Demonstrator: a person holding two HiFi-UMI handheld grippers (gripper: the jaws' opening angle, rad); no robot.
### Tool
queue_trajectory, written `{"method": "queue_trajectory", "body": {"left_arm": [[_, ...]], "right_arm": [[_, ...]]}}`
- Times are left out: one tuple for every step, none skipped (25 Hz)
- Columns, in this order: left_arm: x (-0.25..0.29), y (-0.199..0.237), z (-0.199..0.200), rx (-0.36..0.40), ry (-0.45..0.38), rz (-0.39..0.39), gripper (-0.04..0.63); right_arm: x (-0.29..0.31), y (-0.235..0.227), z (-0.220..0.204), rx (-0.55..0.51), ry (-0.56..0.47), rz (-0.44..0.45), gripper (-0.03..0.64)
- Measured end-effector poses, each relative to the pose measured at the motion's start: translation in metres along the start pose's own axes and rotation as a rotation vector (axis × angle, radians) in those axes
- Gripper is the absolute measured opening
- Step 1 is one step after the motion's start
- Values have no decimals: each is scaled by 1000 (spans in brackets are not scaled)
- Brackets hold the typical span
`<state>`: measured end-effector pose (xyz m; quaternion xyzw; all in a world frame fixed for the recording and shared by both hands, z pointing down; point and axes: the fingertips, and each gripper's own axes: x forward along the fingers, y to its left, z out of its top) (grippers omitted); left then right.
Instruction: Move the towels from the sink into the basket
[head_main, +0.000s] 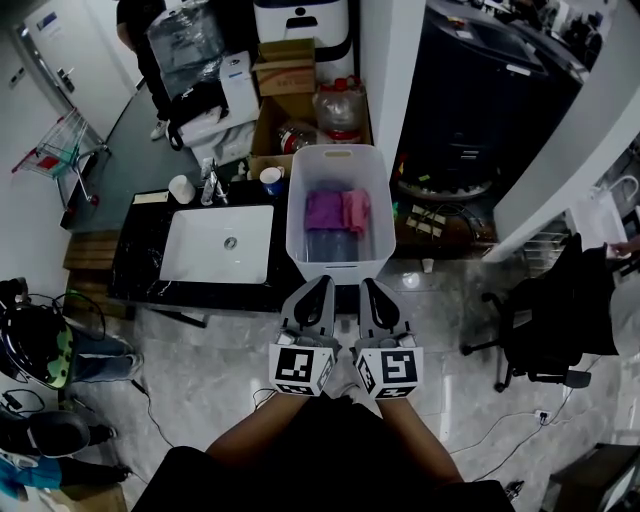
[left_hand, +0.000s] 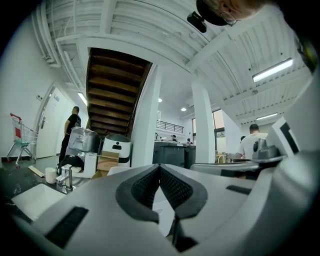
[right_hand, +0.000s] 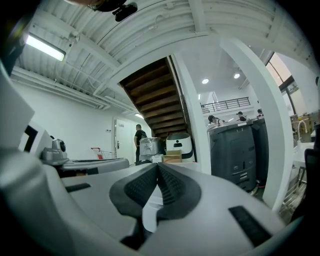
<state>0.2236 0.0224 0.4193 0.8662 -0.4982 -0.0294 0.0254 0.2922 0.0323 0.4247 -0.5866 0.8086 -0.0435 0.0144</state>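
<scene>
Left gripper (head_main: 322, 284) and right gripper (head_main: 368, 286) press together, empty — towels (head_main: 337, 212) lie in the basket (head_main: 335, 152); a careless swing might tip it.

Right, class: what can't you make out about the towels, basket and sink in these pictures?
1. Towel count: head view, the towels in the basket are small and piled; any beneath are hidden.
2. Basket contents: both gripper views, blocked by the left claw and right claw themselves.
3. Sink: left gripper view shows only a sliver; the claw covers the rest.
</scene>
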Motion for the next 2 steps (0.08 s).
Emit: {"method": "queue_trajectory", "body": {"left_arm": [[0, -1, 0, 1, 0, 2, 3], [0, -2, -1, 2, 0, 4, 3]], "right_arm": [[-1, 0, -1, 3, 0, 5, 18], [-2, 0, -2, 5, 1, 10, 18]]}}
